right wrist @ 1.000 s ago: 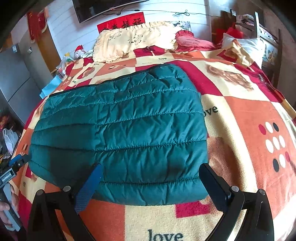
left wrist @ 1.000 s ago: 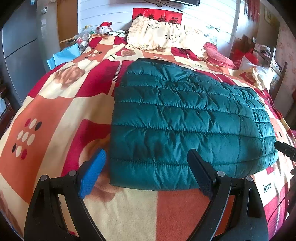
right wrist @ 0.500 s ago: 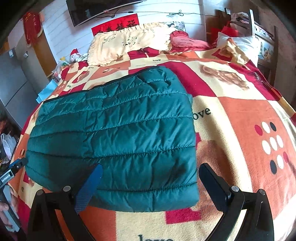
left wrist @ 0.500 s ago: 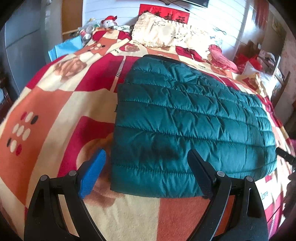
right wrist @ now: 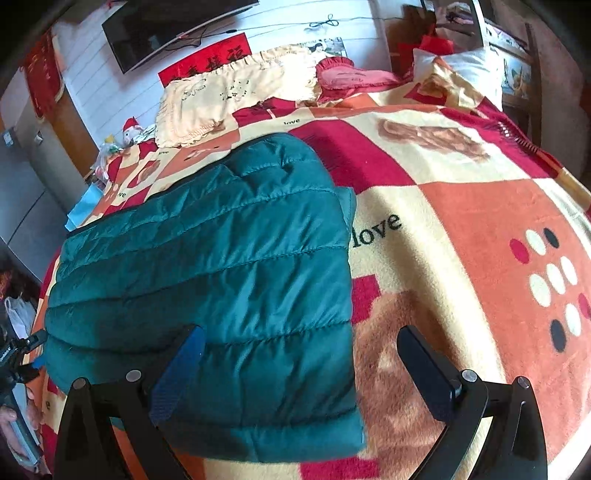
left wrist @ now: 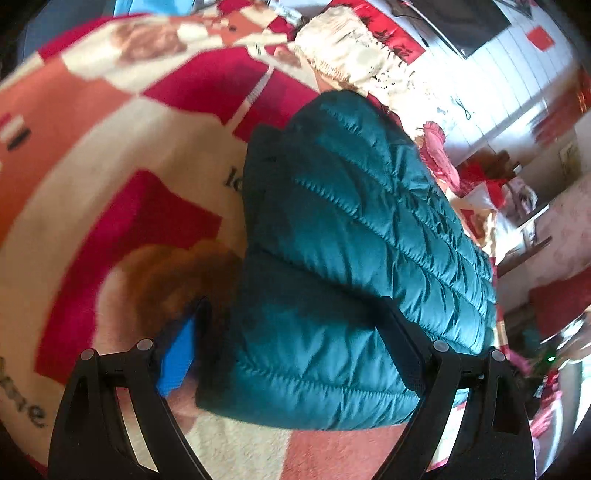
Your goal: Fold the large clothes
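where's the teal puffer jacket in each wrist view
Left wrist: teal puffer jacket fills centre and right, its near corner between the open fingers.
Right wrist: it lies centre-left, its near right corner between the fingers.
Shared landmark: the cream frilled pillow beyond the jacket.

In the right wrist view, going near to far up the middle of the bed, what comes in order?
Right gripper → teal quilted jacket → patterned blanket → cream frilled pillow → red banner → wall-mounted TV.
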`<state>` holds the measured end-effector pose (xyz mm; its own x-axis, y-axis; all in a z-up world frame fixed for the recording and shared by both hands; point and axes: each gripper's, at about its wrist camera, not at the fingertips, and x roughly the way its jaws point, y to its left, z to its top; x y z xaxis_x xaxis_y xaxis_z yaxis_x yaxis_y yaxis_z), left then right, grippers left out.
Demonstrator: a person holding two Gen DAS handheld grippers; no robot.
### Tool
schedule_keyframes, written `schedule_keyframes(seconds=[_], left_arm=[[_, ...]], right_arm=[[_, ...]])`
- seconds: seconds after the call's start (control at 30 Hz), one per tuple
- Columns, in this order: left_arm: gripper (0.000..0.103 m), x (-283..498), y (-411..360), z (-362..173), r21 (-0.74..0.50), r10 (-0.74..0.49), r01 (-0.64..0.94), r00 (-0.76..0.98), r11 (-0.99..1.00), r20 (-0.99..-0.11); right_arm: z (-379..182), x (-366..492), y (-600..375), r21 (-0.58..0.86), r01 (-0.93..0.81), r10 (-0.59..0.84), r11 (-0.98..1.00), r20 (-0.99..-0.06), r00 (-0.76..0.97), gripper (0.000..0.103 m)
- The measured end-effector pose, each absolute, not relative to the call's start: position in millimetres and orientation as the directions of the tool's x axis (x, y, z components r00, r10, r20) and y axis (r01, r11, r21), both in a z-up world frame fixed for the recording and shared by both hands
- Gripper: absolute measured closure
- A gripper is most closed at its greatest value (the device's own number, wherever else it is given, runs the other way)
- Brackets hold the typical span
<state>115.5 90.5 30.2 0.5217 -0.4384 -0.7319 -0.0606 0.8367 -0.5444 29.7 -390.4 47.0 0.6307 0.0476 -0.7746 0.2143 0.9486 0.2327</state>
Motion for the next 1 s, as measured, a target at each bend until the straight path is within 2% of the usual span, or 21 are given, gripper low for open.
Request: schedule_keyframes(seconds=[0.1, 0.13, 0.27, 0.47, 0.5, 0.57, 0.6, 0.63, 0.67, 0.73, 0.8, 1.0], left_arm=[[0.009, 120.6, 88.5, 22.0, -0.578, -0.475, -0.056, 0.508, 0.814, -0.718], [0.005, 122.1, 86.3, 19.5, -0.579, -0.478, -0.054, 0.504, 0.814, -0.719], [0.0, 126.7, 74.8, 15.6, -0.564, -0.479, -0.024, 0.497, 0.826, -0.723], [0.001, 129.8, 68.3, 16.1, -0.545, -0.47, -0.011, 0.49, 0.839, -0.734], [0.002, 129.4, 67.8, 17.2, -0.545, -0.477, -0.003, 0.481, 0.838, -0.736], [0.018, 126.1, 65.5, 22.6, -0.545, -0.484, 0.016, 0.482, 0.838, -0.73], [0.023, 122.5, 64.3, 27.6, -0.539, -0.484, 0.032, 0.488, 0.842, -0.727], [0.034, 117.9, 63.7, 33.8, -0.526, -0.479, 0.05, 0.495, 0.849, -0.725], [0.041, 114.8, 63.1, 39.2, -0.517, -0.476, 0.065, 0.5, 0.853, -0.723], [0.046, 105.0, 63.9, 50.7, -0.507, -0.478, 0.092, 0.508, 0.857, -0.717], [0.048, 92.2, 67.0, 59.4, -0.513, -0.492, 0.108, 0.504, 0.851, -0.71], [0.049, 35.8, 78.4, 67.7, -0.513, -0.516, 0.142, 0.451, 0.847, -0.728]], right_arm=[[38.7, 39.1, -393.3, 0.282, 0.194, 0.101, 0.94, -0.77, 0.629, 0.0], [35.4, 42.9, -394.4, 0.306, 0.187, 0.124, 0.934, -0.765, 0.632, 0.0], [20.7, 55.5, -399.5, 0.394, 0.173, 0.204, 0.903, -0.746, 0.634, 0.0], [3.9, 71.4, -394.0, 0.498, 0.135, 0.32, 0.857, -0.718, 0.618, 0.0], [2.9, 72.4, -392.1, 0.501, 0.139, 0.323, 0.854, -0.72, 0.615, 0.0], [3.4, 72.4, -389.5, 0.517, 0.14, 0.337, 0.844, -0.715, 0.612, 0.001], [5.0, 71.7, -388.5, 0.52, 0.136, 0.342, 0.843, -0.714, 0.611, 0.008], [8.5, 69.4, -386.5, 0.516, 0.127, 0.341, 0.847, -0.71, 0.616, 0.02], [12.5, 65.9, -384.7, 0.513, 0.114, 0.342, 0.851, -0.705, 0.621, 0.025], [25.1, 55.9, -382.6, 0.514, 0.082, 0.354, 0.854, -0.689, 0.633, 0.043], [34.2, 45.1, -381.7, 0.533, 0.06, 0.378, 0.844, -0.669, 0.64, 0.048], [51.5, -2.4, -370.9, 0.547, 0.007, 0.43, 0.837, -0.666, 0.61, 0.051]])
